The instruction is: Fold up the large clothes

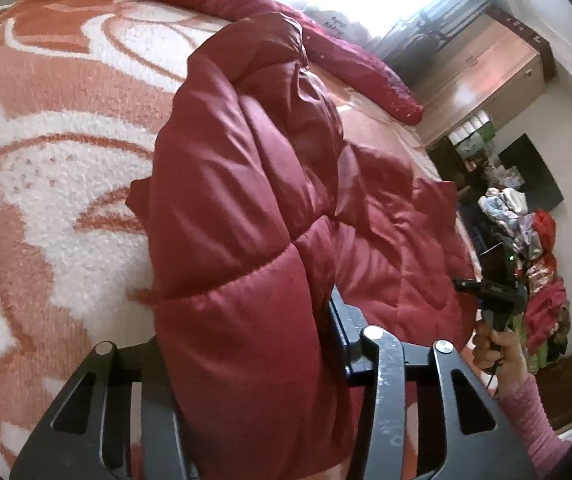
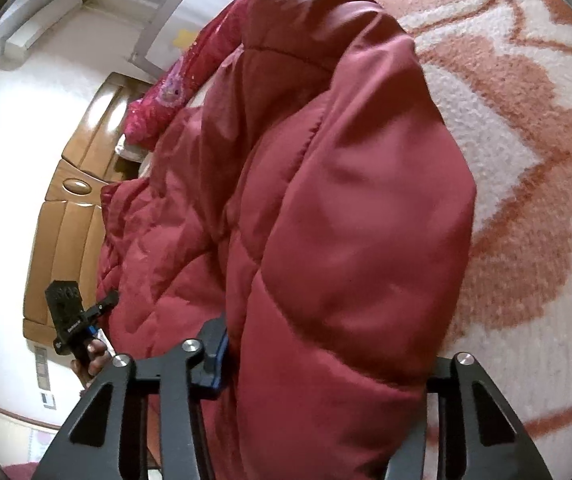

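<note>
On a fleecy orange-and-white patterned blanket (image 1: 53,128) | dark red quilted puffer jacket (image 1: 245,208) is clamped by left gripper (image 1: 245,364) and right gripper (image 2: 326,360) | bulky, soft, slippery; hem edges judged the best hold.

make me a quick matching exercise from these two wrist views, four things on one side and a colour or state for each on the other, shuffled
Things:
1. puffer jacket
2. bed blanket
3. left gripper
4. sleeve

Descriptions:
A. pink knit
B. closed on padded fabric
C. dark red, quilted
D. orange and white pattern

Pairs: 1-C, 2-D, 3-B, 4-A
</note>
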`<state>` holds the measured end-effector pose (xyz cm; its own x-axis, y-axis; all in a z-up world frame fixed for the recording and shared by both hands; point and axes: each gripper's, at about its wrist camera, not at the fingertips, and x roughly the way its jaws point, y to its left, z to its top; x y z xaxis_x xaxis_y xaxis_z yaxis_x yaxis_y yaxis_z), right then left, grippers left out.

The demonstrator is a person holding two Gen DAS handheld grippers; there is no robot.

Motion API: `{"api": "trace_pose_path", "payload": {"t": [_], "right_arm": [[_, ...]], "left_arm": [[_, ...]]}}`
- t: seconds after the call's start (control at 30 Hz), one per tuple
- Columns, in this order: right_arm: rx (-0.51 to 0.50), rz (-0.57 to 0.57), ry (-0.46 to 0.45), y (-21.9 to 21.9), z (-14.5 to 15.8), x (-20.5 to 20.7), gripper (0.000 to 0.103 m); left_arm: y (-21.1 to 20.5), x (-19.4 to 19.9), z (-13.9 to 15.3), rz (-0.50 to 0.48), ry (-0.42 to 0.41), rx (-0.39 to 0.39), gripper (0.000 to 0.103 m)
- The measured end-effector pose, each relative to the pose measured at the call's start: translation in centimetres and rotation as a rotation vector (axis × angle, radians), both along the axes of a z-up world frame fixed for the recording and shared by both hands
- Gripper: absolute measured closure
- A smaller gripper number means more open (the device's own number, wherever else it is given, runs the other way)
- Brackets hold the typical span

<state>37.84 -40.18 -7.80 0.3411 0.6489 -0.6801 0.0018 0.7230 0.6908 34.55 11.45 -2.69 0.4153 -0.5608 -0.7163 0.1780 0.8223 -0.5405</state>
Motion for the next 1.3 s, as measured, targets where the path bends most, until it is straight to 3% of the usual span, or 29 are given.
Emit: {"api": "trace_pose_path", "payload": {"t": [0.2,0.37,0.63,0.8,1.0,1.3], "right_arm": [[0.041,0.031,-0.008,0.4,2.0,-2.7,0.062],[0.035,0.063,-0.042,1.1,4.4,-7.3,0.063],[0.040,0.056,-0.060,2.3,5.5,-16.1,0.063],[0.046,0.043,-0.062,2.3,5.4,-20.5,0.063],[0.056,0.026,-0.037,2.7,4.4,-21.3,0.061],[0.011,-0.022,-0.055,4.3,3.7,-20.5,0.051]], "left_arm": [[0.9,-3.7,2.6,-0.017,-0.030,-0.015,0.066],[1.7,-9.2,5.0,-0.040,-0.080,-0.048,0.067],[3.0,-17.5,4.7,-0.017,-0.053,-0.090,0.067],[3.5,-20.7,4.4,-0.003,-0.040,-0.091,0.067],[3.9,-22.7,3.3,0.004,-0.014,-0.075,0.067],[3.4,-22.8,1.0,0.051,0.006,0.021,0.064]]}}
